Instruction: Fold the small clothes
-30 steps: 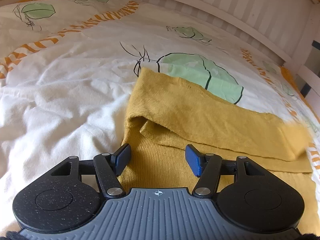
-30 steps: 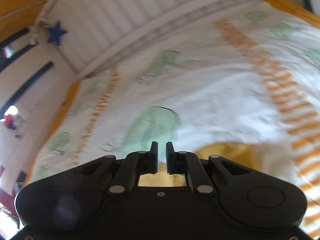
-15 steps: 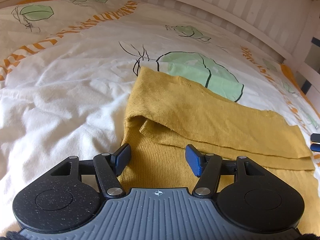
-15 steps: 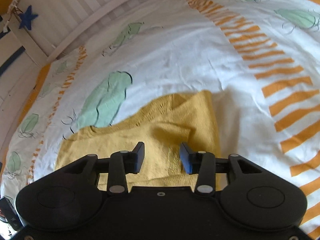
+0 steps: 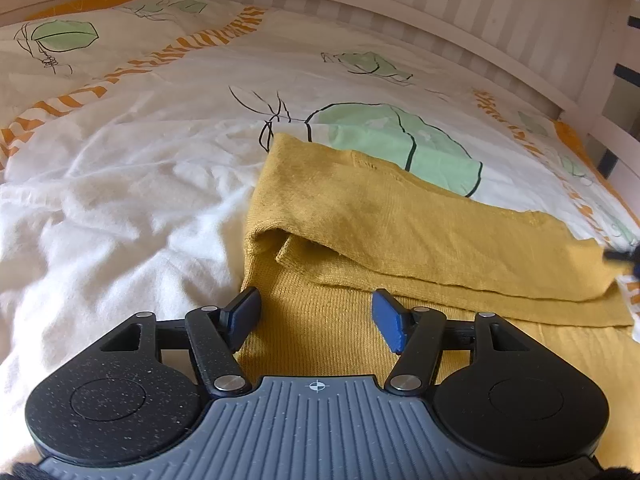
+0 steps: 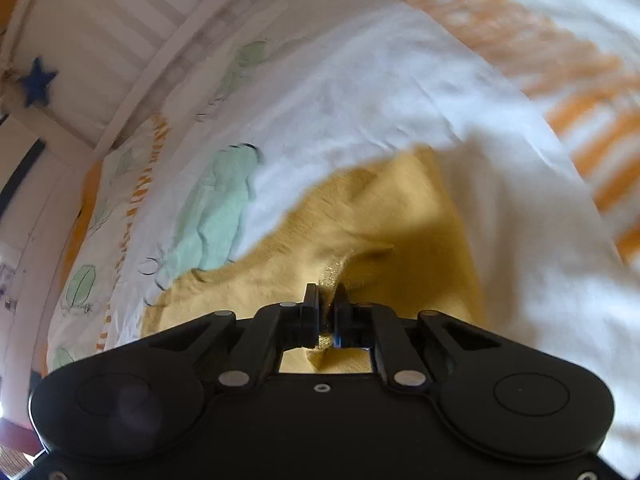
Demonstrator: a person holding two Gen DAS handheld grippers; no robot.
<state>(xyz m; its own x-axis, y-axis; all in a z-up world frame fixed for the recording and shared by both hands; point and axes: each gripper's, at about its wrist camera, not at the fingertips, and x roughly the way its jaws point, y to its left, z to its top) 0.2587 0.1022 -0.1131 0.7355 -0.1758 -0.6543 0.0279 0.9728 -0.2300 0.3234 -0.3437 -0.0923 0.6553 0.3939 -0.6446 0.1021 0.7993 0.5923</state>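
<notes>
A mustard-yellow knit garment (image 5: 400, 220) lies on the bed, its far part folded over the near ribbed part. My left gripper (image 5: 314, 304) hovers open over the garment's near left corner, its blue pads apart and nothing pinched between them. In the right wrist view the same garment (image 6: 400, 220) is bunched, and my right gripper (image 6: 328, 300) is shut on a fold of its edge, with yellow cloth squeezed between the jaws. That view is blurred. A dark, blurred piece of the right gripper (image 5: 624, 258) shows at the garment's right end in the left wrist view.
The white duvet (image 5: 120, 200) with green leaf prints and orange stripes is rumpled to the left of the garment. A white slatted bed rail (image 5: 400, 12) runs along the far side. A blue star (image 6: 38, 82) hangs on the rail's post.
The right gripper came down to the garment's right end, opened over its edge, then shut on the cloth. The left gripper stayed put and open.
</notes>
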